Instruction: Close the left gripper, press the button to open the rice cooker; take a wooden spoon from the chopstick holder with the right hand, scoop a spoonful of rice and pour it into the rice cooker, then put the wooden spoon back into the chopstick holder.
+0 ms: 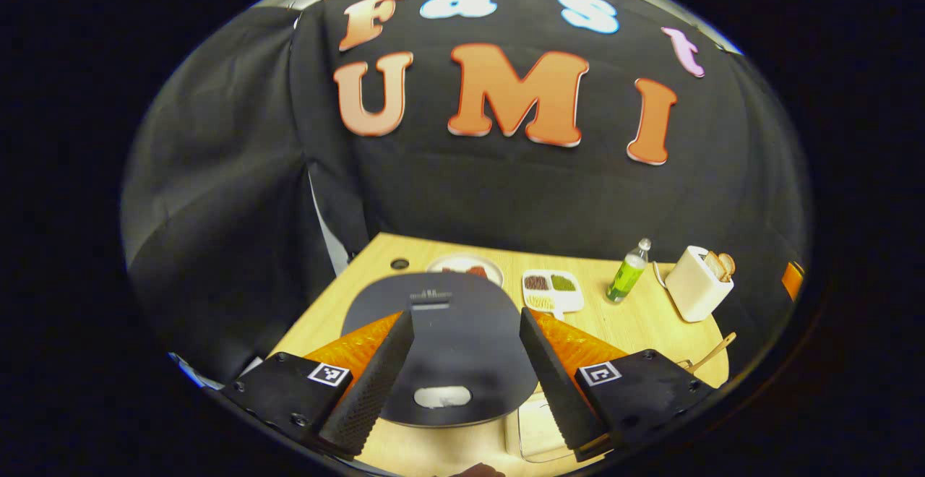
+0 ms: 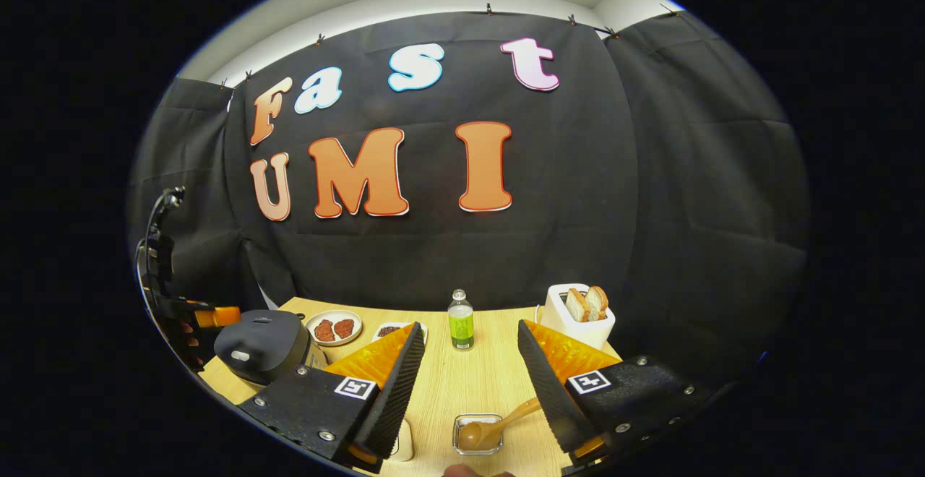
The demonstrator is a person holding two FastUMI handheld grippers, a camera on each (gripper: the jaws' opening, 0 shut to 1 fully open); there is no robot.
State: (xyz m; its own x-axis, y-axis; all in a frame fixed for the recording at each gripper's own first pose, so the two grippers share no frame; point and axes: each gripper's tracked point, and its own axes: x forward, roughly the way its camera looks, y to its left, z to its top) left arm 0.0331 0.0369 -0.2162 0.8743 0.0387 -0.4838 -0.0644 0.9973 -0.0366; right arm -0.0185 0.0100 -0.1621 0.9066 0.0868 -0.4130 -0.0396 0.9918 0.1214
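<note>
1. The left gripper (image 1: 466, 361) hangs over the rice cooker (image 1: 455, 340) with its fingers spread wide, 1 on each side of the dark lid. The lid is down, and the pale button (image 1: 442, 396) sits at the near edge, between the fingertips.
2. The right gripper (image 2: 470, 383) is also spread wide and holds nothing. It hovers above the wooden spoon (image 2: 495, 428), which lies tilted with its bowl in a small clear holder (image 2: 477, 435) and its handle running up toward the right finger.
3. Handling, as I judge it: the spoon looks light, stiff and smooth, so it could swivel in a loose pinch. The middle of the handle, clear of the holder's rim, seems the best place to grip.
4. The button probably needs a firm, straight push from closed fingers; the cooker looks heavy enough not to slide.
5. Edges: the cooker stands near the table's (image 2: 462, 383) left side, and the spoon holder sits close to the near edge.
6. Open room: bare wood lies between the cooker and the spoon. A plate (image 2: 334, 327), a divided tray (image 1: 553, 290), a bottle (image 2: 460, 320) and a toaster (image 2: 574, 316) stand farther back, well apart from both grippers.
</note>
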